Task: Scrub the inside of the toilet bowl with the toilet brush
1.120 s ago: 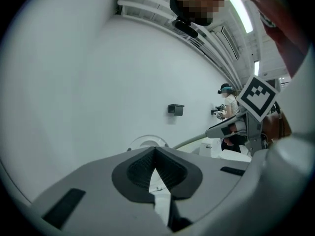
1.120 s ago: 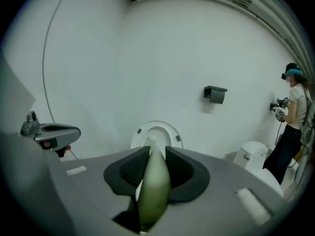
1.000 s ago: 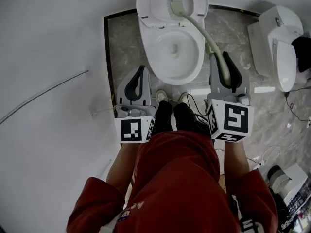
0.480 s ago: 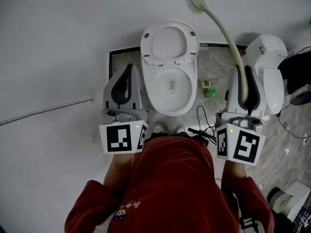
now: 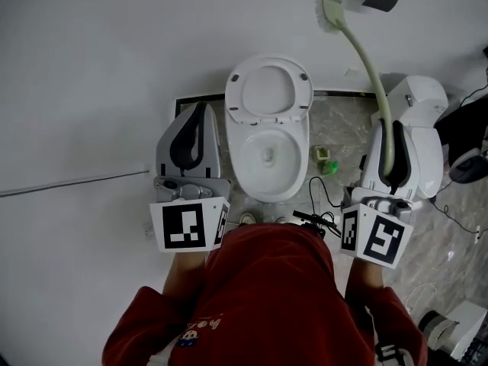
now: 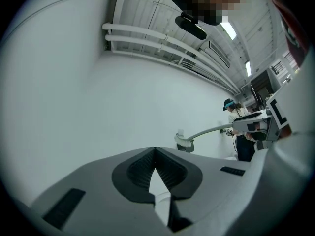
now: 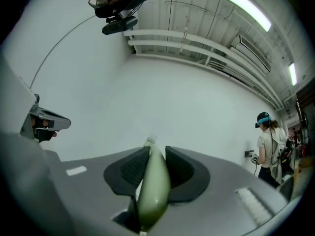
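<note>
Nearest, the left gripper [image 5: 197,117] hangs just left of the toilet bowl [image 5: 268,155]. Only its own view shows its jaws pressed together on nothing, and the right gripper view shows the right gripper [image 7: 156,154] clamped on the pale green handle of the toilet brush [image 7: 153,186]. The head view alone shows that handle curving up from right of the bowl to the bristles [image 5: 329,10] before the white wall [image 5: 114,67], well apart from the bowl and its upright seat [image 5: 267,90], while a distant person [image 7: 268,146] shows only in the gripper views.
</note>
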Demonstrator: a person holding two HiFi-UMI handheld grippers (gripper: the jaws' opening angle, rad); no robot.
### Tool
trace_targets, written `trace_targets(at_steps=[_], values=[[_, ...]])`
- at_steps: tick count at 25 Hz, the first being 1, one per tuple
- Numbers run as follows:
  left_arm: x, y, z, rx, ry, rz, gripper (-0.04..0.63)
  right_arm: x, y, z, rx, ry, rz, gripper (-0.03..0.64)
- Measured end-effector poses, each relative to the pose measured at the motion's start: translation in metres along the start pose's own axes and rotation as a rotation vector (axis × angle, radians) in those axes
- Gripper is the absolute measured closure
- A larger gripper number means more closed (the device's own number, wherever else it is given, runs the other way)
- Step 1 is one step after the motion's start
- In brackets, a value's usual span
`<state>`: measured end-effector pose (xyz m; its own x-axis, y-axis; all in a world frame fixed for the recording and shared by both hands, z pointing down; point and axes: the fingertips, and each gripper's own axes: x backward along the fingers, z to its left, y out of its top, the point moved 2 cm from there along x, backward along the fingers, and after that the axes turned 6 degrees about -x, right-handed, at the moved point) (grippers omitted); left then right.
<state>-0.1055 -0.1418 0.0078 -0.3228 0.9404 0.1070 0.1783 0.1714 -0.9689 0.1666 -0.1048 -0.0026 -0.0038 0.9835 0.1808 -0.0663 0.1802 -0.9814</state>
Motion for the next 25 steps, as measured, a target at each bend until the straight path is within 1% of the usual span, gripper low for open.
trace_targets(at_steps=[8, 15, 25], values=[[0.002, 0.002, -0.003, 0.008, 0.012, 0.004, 0.589, 0.002, -0.002, -0.005, 0.022, 0.0, 0.007, 0.503], [0.017, 0.002, -0.006, 0.018, 0.019, 0.001, 0.589, 0.016, -0.002, 0.0, 0.038, 0.016, 0.013, 0.503], [0.023, 0.001, -0.011, 0.029, 0.024, 0.012, 0.589, 0.02, 0.0, -0.002, 0.046, 0.035, 0.024, 0.503]])
